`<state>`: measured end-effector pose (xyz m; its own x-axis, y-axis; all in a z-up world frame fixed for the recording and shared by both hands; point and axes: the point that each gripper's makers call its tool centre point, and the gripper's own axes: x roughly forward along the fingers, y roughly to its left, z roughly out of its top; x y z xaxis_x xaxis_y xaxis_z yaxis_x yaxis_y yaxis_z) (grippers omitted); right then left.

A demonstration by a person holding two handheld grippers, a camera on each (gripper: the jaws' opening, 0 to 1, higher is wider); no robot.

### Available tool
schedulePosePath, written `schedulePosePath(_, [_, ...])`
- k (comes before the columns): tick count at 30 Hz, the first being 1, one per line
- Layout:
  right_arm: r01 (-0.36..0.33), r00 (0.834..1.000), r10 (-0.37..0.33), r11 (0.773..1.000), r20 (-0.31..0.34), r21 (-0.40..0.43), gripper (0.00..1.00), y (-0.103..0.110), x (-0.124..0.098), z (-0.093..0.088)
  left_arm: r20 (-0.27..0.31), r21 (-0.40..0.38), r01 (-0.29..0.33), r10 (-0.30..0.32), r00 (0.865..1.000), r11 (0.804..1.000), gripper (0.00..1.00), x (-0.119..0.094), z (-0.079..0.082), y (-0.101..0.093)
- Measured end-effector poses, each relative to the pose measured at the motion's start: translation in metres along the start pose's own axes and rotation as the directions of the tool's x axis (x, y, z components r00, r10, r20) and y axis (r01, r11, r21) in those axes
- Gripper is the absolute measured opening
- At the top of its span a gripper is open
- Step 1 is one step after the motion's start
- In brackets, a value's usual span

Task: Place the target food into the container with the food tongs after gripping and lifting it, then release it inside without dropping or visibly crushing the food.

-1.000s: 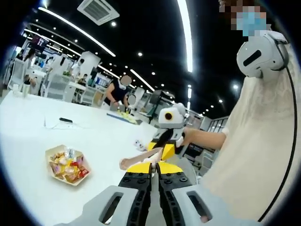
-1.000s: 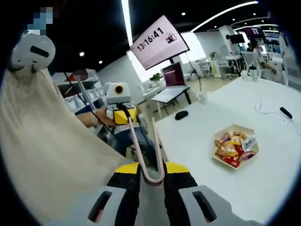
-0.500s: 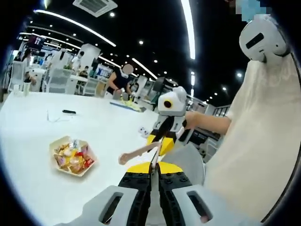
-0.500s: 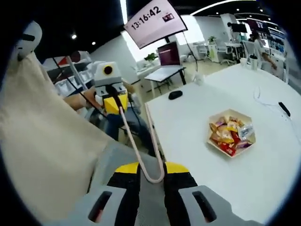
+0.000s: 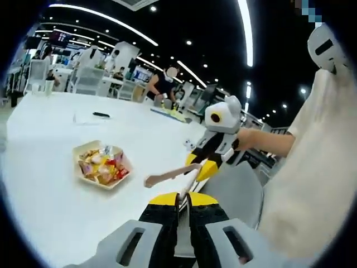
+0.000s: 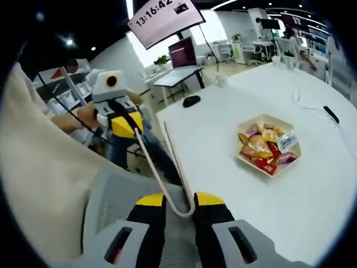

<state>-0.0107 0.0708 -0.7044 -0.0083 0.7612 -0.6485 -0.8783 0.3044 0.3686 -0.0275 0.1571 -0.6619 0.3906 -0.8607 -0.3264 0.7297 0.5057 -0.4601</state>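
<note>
Pale pink food tongs point(image 6: 150, 162) stretch between my two grippers. My right gripper point(image 6: 179, 207) is shut on the tongs' bend, and both arms run away from it. My left gripper point(image 5: 184, 207) is shut on the end of one arm; the other arm's tip point(image 5: 150, 180) hangs free above the table edge. The left gripper point(image 6: 118, 114) shows at the far end of the tongs in the right gripper view, the right gripper point(image 5: 218, 134) likewise in the left gripper view. A cream hexagonal tray point(image 5: 83, 147) point(image 6: 245, 124) of wrapped snacks point(image 5: 102, 166) point(image 6: 266, 146) sits on the white table point(image 5: 44, 190) point(image 6: 223, 134).
The person's cream sleeve and body fill one side of each view. A grey mesh chair point(image 5: 237, 190) point(image 6: 111, 195) is under the grippers, off the table's edge. A black mouse point(image 6: 191, 101) and a cable with a black remote point(image 5: 101, 115) point(image 6: 330, 114) lie farther out.
Both views have swung toward the table, so the tray now sits nearer the middle. The tongs stay held between the two grippers as before.
</note>
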Motion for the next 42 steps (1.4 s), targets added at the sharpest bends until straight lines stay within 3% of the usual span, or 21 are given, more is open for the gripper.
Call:
schedulePosePath(19, [0.063,0.995,-0.057,0.995,-0.081,0.077,0.19,-0.028,0.034,-0.02,-0.04,-0.081,-0.104,0.101,0.994,0.991,0.05,0.01,-0.031,0.038])
schedulePosePath(42, [0.115,0.975,-0.105,0.992,-0.196,0.042,0.2,-0.054,0.066,-0.031,-0.127,-0.119,-0.126,0.11,0.986,0.985,0.05,0.021,-0.061,0.073])
